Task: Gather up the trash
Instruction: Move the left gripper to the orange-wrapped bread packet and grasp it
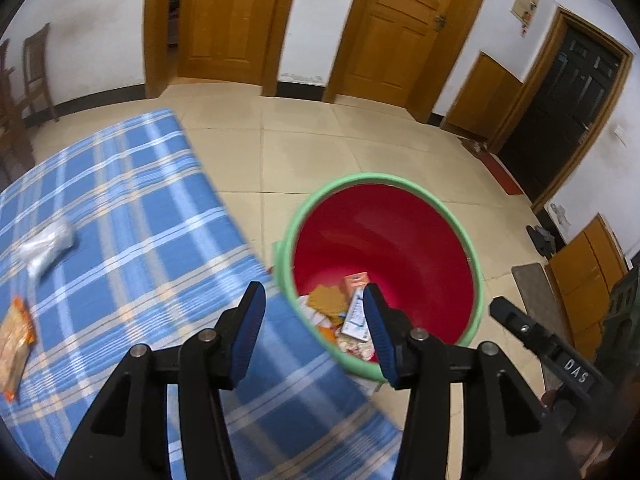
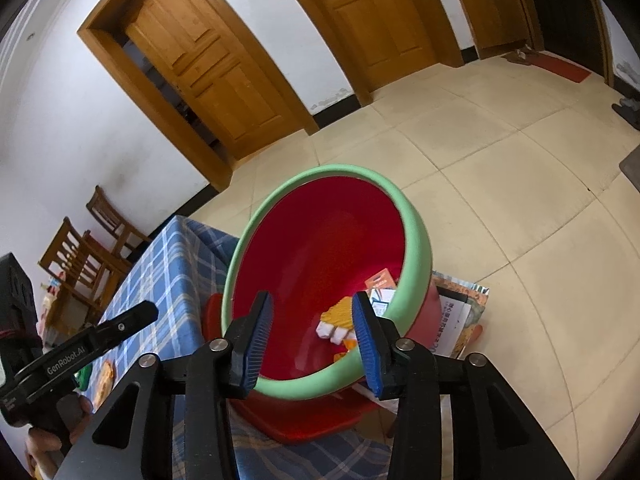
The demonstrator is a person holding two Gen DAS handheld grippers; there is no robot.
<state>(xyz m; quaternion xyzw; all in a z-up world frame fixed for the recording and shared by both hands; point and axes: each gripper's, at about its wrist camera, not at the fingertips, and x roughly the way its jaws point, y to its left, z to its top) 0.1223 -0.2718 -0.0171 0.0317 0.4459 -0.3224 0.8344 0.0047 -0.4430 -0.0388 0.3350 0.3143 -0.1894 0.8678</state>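
Observation:
A red bin with a green rim stands beside the table and holds several wrappers and cartons. It also shows in the right wrist view, with trash inside. My left gripper is open and empty, above the table edge next to the bin. My right gripper is open and empty, over the bin's near rim. A clear plastic bag and an orange snack packet lie on the blue plaid tablecloth.
The right gripper's body shows at right in the left wrist view; the left gripper's body at left in the right one. Wooden chairs stand behind the table. Boxes and papers lie on the tiled floor next to the bin.

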